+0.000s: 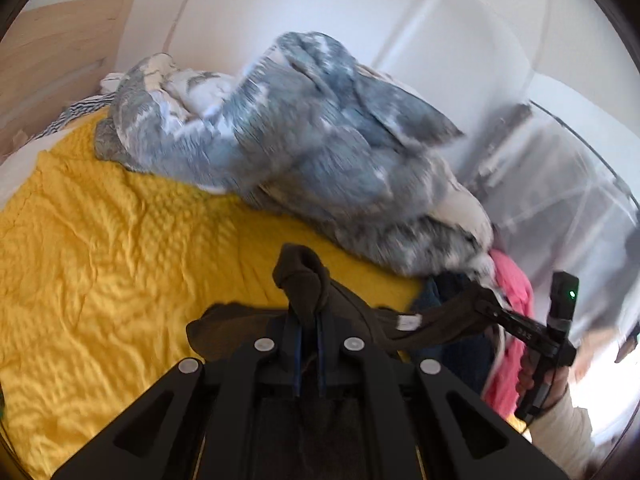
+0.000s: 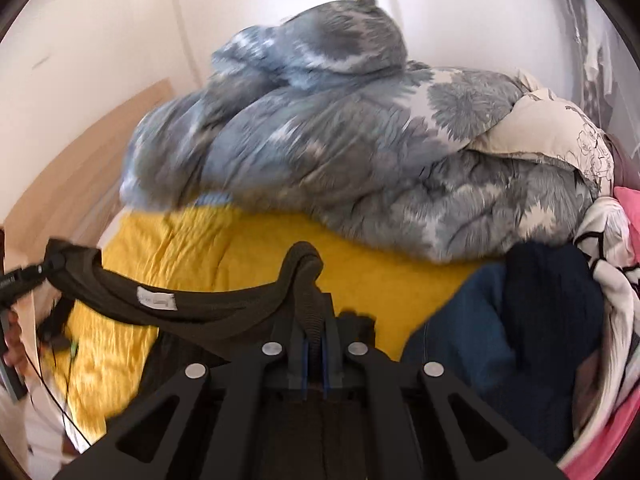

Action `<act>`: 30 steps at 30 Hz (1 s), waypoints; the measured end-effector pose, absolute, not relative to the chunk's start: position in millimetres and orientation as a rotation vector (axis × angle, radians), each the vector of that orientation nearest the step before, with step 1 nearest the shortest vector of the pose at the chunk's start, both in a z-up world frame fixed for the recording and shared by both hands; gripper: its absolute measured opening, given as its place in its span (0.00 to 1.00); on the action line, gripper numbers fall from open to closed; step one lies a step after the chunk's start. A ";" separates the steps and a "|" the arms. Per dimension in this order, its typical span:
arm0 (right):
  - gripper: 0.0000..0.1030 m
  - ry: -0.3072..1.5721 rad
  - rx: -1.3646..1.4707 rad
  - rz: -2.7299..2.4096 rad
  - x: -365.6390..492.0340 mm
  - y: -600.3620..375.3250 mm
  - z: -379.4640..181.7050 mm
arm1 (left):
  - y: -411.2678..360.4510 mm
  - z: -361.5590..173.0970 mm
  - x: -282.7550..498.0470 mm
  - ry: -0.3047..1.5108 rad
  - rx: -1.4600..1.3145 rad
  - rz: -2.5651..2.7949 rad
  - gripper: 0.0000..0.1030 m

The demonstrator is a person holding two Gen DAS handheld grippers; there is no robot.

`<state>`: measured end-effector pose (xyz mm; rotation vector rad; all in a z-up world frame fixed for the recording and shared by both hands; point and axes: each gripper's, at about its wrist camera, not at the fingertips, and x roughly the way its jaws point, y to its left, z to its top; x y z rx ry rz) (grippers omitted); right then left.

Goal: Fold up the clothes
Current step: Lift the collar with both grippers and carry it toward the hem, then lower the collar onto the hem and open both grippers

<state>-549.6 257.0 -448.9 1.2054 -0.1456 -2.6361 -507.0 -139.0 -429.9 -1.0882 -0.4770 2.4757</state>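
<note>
So on the far left there's a wooden board leaning at the white wall, and a yellow bedspread covers the bed below it. The left gripper has its fingers clamped tight on a bunched fold of a dark brown knit top, which pokes up between them like a little knot. From there the top's neckline stretches out taut to the right, held up off the bedspread, with a white label showing on the inside. The right gripper is pinched shut on the other end of that neckline; in its own view the ribbed edge is squeezed between the fingers too. Behind all this a big grey-blue floral duvet is heaped up on the bed, pretty blurry in both views. Over on the right side there's a pile of other laundry: something navy, a teal-blue piece beside it, a white cloth with black lines, and something pink hanging at the edge of the bed.
</note>
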 end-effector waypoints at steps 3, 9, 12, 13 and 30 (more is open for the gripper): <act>0.03 -0.052 1.192 -2.626 -508.7 253.1 -456.3 | -132.7 -444.5 -468.7 -0.430 -1.127 2.473 0.05; 0.03 0.112 1.265 -2.580 -434.1 233.6 -496.4 | -121.5 -494.5 -404.2 -0.340 -1.304 2.448 0.05; 0.03 0.088 1.311 -2.562 -414.9 234.1 -514.0 | -120.8 -516.8 -382.0 -0.318 -1.379 2.446 0.05; 0.03 0.077 1.324 -2.558 -410.3 235.9 -519.3 | -121.2 -523.4 -376.1 -0.313 -1.401 2.447 0.05; 0.13 0.046 1.643 -2.453 -375.7 257.8 -606.5 | -135.4 -579.7 -337.3 -0.303 -1.654 2.401 0.20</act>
